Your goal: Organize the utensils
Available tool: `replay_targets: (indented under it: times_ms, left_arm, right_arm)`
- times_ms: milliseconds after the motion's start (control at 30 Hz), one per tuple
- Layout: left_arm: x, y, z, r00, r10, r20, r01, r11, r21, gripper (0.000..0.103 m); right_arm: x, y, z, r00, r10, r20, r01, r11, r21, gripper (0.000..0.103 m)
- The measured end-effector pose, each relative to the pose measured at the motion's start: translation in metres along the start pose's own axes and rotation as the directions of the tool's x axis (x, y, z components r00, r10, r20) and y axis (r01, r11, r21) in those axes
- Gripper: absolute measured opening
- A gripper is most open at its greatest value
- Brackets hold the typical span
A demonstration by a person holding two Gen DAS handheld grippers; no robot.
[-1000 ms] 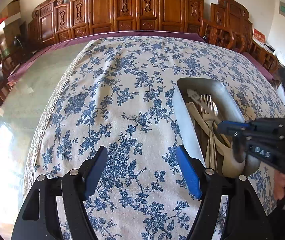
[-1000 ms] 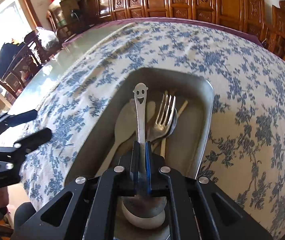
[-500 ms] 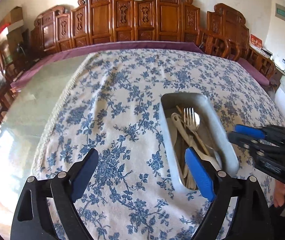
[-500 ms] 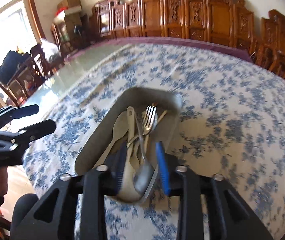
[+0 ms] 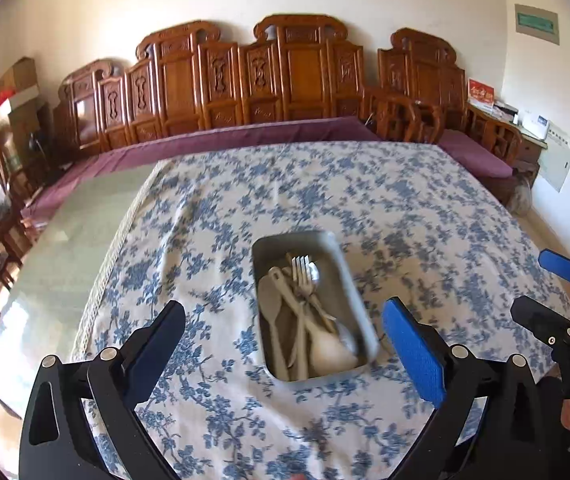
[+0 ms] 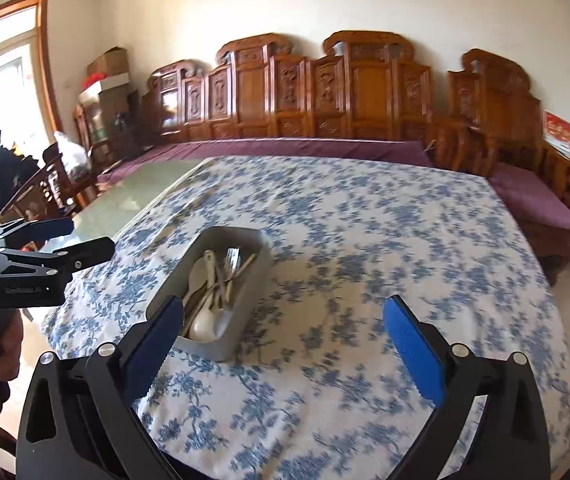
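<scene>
Grey tray point(image 5: 359, 308) on floral cloth; forks point(image 5: 304, 280), pale spoons point(image 5: 331, 350) heaped inside.

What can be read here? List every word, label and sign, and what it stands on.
"U A S", cut off at the edge: right hand-held gripper.
White label, left hand-held gripper: too blurred.
Gold characters, red sign: too small.
Lettering, green wall plaque: too blurred.
Both jaws are opening, empty.
</scene>
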State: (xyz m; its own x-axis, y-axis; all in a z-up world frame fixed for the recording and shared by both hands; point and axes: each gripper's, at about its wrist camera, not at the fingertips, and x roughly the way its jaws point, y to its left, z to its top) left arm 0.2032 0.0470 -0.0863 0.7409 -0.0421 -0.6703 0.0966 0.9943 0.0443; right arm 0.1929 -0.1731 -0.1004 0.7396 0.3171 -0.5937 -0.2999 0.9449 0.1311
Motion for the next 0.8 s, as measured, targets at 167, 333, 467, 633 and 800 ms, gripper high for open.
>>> replay_targets:
  times_ms: [167,333,467,633,800]
  left_arm:
    - [-0.029,-0.018,-0.003,0.999,0.006,0.033,-0.006,1.000,-0.025,0.095]
    - [-0.057,-0.034,-0.009,0.999,0.013,0.051,-0.012,0.999,-0.030,0.095]
    - [-0.080,-0.042,-0.012,0.998,0.002,0.069,0.001,0.999,-0.044,0.095]
    - [-0.111,-0.050,-0.011,0.993,0.005,0.120,0.000,0.999,-0.046,0.095]
    - [-0.143,-0.057,-0.007,0.983,0.008,0.181,-0.003,1.000,-0.031,0.095]
  right_arm:
    - [-0.042,-0.010,-0.003,0.998,-0.038,0.046,0.037,0.999,0.021,0.100]
    - [-0.084,-0.013,-0.004,0.991,-0.085,0.100,0.083,0.996,0.024,0.100]
    - [-0.109,-0.013,-0.003,0.985,-0.105,0.139,0.102,0.994,0.025,0.100]
    - [-0.139,-0.010,-0.001,0.972,-0.129,0.194,0.126,0.992,0.026,0.100]
    - [-0.168,-0.004,0.005,0.954,-0.144,0.261,0.144,0.989,0.022,0.100]
